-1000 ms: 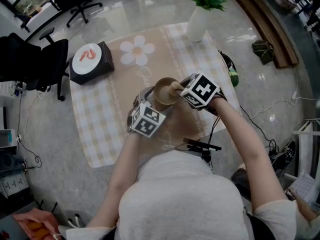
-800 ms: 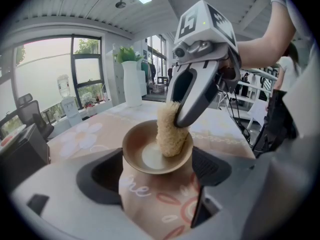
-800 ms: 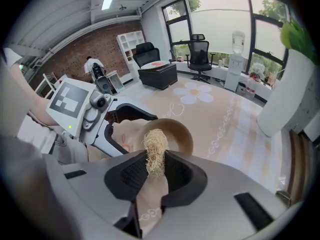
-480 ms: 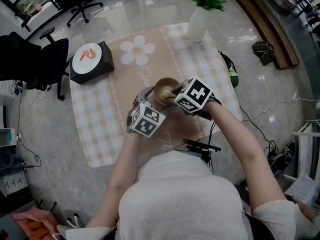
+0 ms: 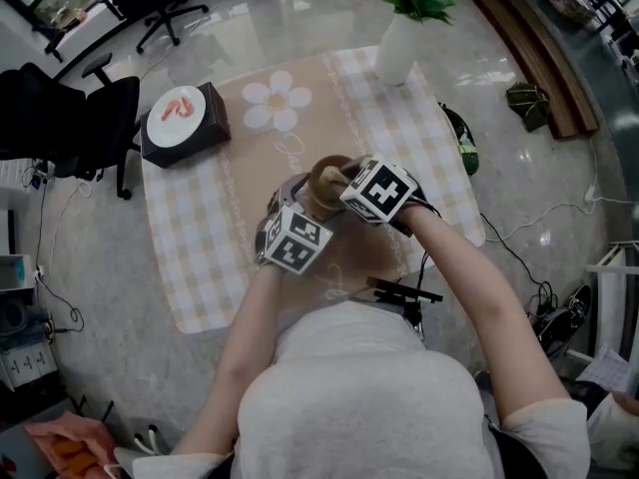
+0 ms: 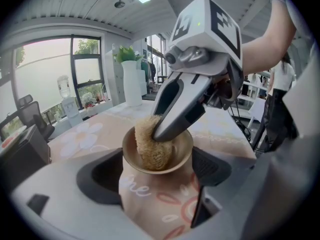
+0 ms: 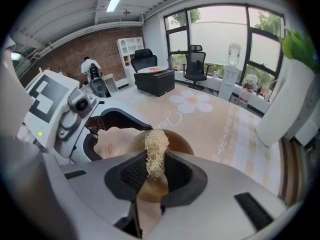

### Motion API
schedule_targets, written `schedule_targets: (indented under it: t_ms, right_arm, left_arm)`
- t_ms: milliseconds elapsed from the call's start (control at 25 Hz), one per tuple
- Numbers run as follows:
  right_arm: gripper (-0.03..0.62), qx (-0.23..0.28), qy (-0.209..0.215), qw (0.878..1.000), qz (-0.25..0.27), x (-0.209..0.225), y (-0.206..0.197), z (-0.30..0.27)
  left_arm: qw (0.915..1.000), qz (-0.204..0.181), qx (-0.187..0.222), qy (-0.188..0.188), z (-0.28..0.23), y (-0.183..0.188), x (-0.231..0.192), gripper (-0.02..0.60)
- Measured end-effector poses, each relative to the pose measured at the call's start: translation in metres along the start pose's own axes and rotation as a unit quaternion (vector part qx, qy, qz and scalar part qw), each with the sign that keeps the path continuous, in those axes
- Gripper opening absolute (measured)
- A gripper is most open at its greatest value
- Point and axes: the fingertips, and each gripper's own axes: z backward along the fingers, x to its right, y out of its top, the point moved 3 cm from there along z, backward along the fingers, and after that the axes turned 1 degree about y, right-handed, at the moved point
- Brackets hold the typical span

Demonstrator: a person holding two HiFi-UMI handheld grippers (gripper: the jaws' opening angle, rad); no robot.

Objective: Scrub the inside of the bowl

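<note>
A tan ceramic bowl (image 6: 159, 184) with a painted pattern is held above the tablecloth, my left gripper (image 6: 157, 176) shut on its body. In the head view the bowl (image 5: 321, 180) sits between both grippers at the table's middle. A pale loofah scrubber (image 6: 151, 146) is pressed inside the bowl, with my right gripper (image 7: 155, 171) shut on it. In the right gripper view the loofah (image 7: 155, 151) sticks up between the jaws, over the bowl's rim (image 7: 181, 145). My left gripper (image 5: 292, 236) is below-left of the bowl, my right gripper (image 5: 344, 186) to its right.
A beige checked tablecloth (image 5: 210, 238) with a daisy print covers the table. A black box with a white plate (image 5: 182, 118) sits at the back left, a white vase with a green plant (image 5: 399, 38) at the back right. Office chairs (image 5: 70, 118) stand left.
My right gripper has shifted left and slightly nearer, pushing the loofah further over the bowl. The left gripper and bowl have stayed in place.
</note>
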Motion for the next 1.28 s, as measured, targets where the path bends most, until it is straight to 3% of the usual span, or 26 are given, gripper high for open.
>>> schedule_targets:
  t_ms: [240,480,800,1280]
  right_arm:
    - [0.083,0.0,-0.065,0.997,0.032,0.011,0.003,0.005]
    - [0.083,-0.016,-0.091,0.994,0.052,0.016,0.0,0.009]
    - [0.083,-0.05,-0.022,0.998,0.039,0.006,-0.007,0.016]
    - [0.083,-0.047,0.066,0.997,-0.002,-0.016,-0.012,0.015]
  left_arm:
    - [1.0,0.0,0.0,0.0,0.0,0.0,0.0,0.431]
    - [1.0,-0.001,0.0,0.0,-0.001,-0.001,0.0,0.431]
    - [1.0,-0.001,0.0,0.0,-0.001,-0.001,-0.001,0.43]
    - [1.0,-0.001,-0.001,0.0,-0.001,0.0,0.0,0.431]
